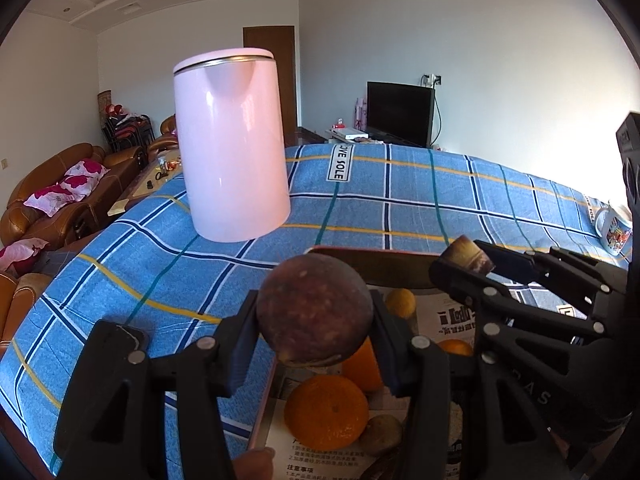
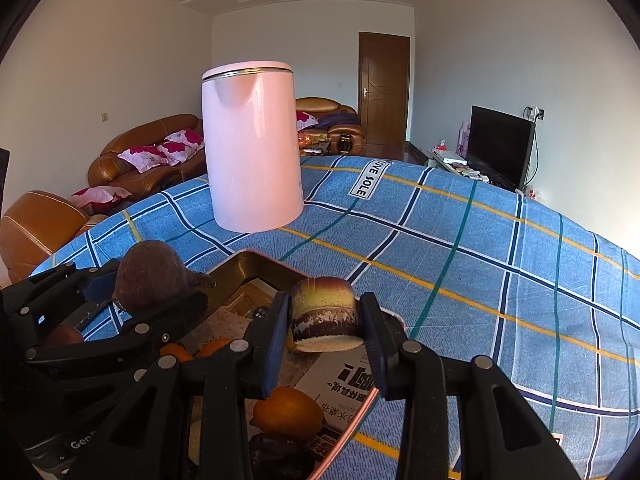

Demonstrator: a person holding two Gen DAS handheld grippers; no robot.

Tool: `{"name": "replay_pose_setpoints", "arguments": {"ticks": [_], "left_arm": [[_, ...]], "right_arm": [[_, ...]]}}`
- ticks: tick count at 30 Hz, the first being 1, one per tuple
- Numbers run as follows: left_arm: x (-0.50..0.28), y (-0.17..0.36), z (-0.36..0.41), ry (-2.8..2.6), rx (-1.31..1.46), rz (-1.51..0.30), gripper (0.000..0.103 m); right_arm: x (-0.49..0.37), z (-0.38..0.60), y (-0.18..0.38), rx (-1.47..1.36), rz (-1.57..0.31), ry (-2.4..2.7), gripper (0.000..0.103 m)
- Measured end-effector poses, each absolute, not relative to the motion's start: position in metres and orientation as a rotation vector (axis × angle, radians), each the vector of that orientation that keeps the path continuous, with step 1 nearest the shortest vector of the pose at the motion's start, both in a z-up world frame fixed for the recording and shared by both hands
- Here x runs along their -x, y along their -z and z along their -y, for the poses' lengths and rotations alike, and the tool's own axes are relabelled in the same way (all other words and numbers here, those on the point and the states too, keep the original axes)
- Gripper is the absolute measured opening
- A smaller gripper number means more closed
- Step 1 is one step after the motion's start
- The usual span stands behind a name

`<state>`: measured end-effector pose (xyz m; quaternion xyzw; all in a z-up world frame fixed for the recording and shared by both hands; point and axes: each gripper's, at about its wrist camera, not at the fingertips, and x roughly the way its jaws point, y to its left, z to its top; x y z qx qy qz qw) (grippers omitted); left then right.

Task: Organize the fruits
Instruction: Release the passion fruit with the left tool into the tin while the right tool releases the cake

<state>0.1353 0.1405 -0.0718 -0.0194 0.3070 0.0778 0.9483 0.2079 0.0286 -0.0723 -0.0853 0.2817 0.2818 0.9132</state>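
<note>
My left gripper (image 1: 314, 316) is shut on a round dark brown fruit (image 1: 314, 314) and holds it above a newspaper-lined tray (image 1: 384, 264). My right gripper (image 2: 324, 320) is shut on a short cut cane piece (image 2: 323, 312), purple and yellow with a pale cut face, held over the same tray (image 2: 256, 270). Each gripper shows in the other view: the right one with the cane piece (image 1: 466, 260), the left one with the brown fruit (image 2: 150, 276). Oranges (image 1: 326, 406) (image 2: 288, 408), a small yellow fruit (image 1: 400, 302) and a brownish fruit (image 1: 382, 434) lie in the tray.
A tall pink kettle (image 1: 232, 144) (image 2: 254, 148) stands on the blue checked tablecloth (image 1: 400, 200) beyond the tray. A printed mug (image 1: 614, 228) sits at the far right edge. Brown sofas (image 2: 148, 160), a TV (image 2: 500, 144) and a door lie beyond the table.
</note>
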Motion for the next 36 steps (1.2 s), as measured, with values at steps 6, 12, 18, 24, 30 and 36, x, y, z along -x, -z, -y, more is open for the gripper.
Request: {"name": "replay_pose_setpoints", "arguments": {"ticks": [6,12,18,24,30,36], "left_arm": [[-0.138,0.073,-0.139,-0.157,0.021,-0.649,0.053],[-0.141,0.074,-0.138,-0.145,0.013,-0.675,0.053],[-0.138,0.075,-0.139,-0.139,0.022,-0.675,0.055],[-0.122,0.058,-0.136,-0.135,0.014,-0.619,0.069],[-0.095,0.041,-0.128,-0.117,0.027,-0.543,0.095],[-0.075,0.034,-0.114,-0.091,0.021,-0.512,0.102]], "right_arm": [[-0.213,-0.028,0.077,0.172,-0.622,-0.579,0.038],[-0.217,-0.029,0.085,0.179,-0.674,-0.579,0.038],[-0.215,-0.030,0.089,0.192,-0.692,-0.572,0.039],[-0.208,-0.015,0.079,0.146,-0.672,-0.564,0.051],[-0.186,0.012,0.066,0.099,-0.624,-0.545,0.067],[-0.153,0.036,0.050,0.099,-0.539,-0.517,0.068]]}}
